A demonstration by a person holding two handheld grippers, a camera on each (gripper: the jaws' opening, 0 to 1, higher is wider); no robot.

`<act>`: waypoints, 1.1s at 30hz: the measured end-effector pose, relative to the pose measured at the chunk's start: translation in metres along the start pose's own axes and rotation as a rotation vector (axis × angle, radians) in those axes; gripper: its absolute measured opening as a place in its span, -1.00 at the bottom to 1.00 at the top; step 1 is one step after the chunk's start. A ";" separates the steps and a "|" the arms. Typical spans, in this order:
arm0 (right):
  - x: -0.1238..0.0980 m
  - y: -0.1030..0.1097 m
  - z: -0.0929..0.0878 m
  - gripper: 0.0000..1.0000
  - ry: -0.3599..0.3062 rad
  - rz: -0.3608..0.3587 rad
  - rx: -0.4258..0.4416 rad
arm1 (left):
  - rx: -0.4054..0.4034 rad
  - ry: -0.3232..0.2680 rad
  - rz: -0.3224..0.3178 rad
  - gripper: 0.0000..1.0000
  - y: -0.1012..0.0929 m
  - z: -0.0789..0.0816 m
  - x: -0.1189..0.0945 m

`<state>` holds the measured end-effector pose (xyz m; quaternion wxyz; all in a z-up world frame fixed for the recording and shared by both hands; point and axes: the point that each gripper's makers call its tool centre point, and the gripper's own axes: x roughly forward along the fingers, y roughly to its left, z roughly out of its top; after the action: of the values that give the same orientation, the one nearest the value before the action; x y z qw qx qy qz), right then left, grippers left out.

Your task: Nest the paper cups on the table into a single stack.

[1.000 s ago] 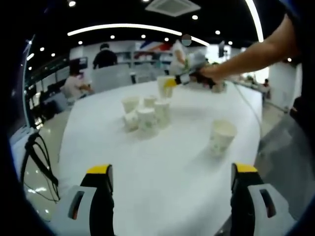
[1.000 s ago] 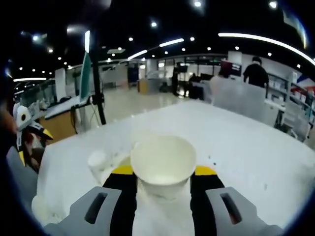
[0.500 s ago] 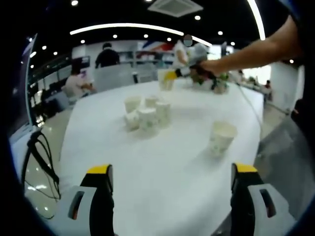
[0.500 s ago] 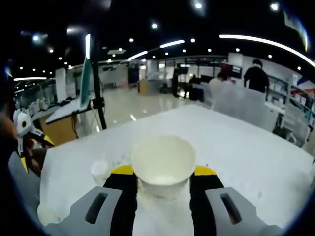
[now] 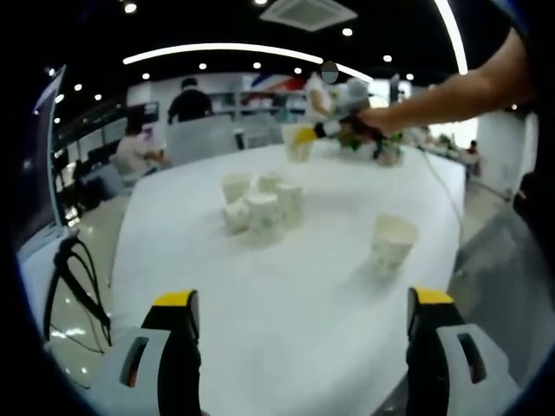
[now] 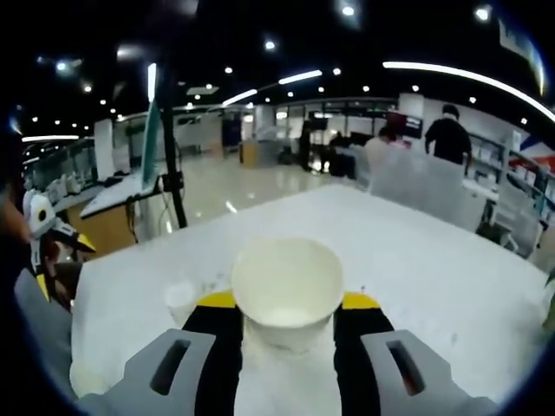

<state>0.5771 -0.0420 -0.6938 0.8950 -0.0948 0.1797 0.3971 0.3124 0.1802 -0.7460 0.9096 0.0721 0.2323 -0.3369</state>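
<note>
1. The step in hand looks like carrying one cup toward the others. In the right gripper view, the right tongs [image 6: 287,305] are clamped on a white paper cup [image 6: 287,283], held upright with its open mouth showing between the yellow tips.

2. In the left gripper view, the same tongs and cup appear far across the desk [image 5: 295,295], at the end of the person's outstretched arm [image 5: 451,87], raised just above the far edge.

3. The left tongs [image 5: 303,334] stand wide apart with nothing between them, hanging over the near part of the desk.

4. The remaining cups sit in a cluster [image 5: 260,204] near the middle of the desk, touching or just beside each other. At least one seems to lie tipped. A single cup [image 5: 391,243] stands apart to the right.

5. Next, I judge, the held cup must be brought over an upright cup, lined up mouth to base, and lowered straight in; a tilt would jam the rims.

6. The desk is white and plain. Around it is a large open hall with ceiling spotlights, and people stand and sit in the distance.
</note>
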 end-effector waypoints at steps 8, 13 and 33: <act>-0.008 0.012 -0.002 -0.24 0.007 0.006 0.001 | -0.013 -0.015 -0.002 0.99 -0.002 0.002 -0.002; -0.013 0.022 -0.002 -0.24 0.009 0.017 -0.009 | -0.003 -0.018 -0.019 0.99 -0.006 0.005 -0.001; -0.034 0.044 0.001 -0.25 0.004 0.012 -0.016 | 0.011 -0.045 -0.030 0.99 -0.010 0.010 0.000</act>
<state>0.5236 -0.0357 -0.6803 0.8914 -0.1017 0.1787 0.4039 0.3098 0.1698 -0.7365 0.9090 0.0659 0.2111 -0.3532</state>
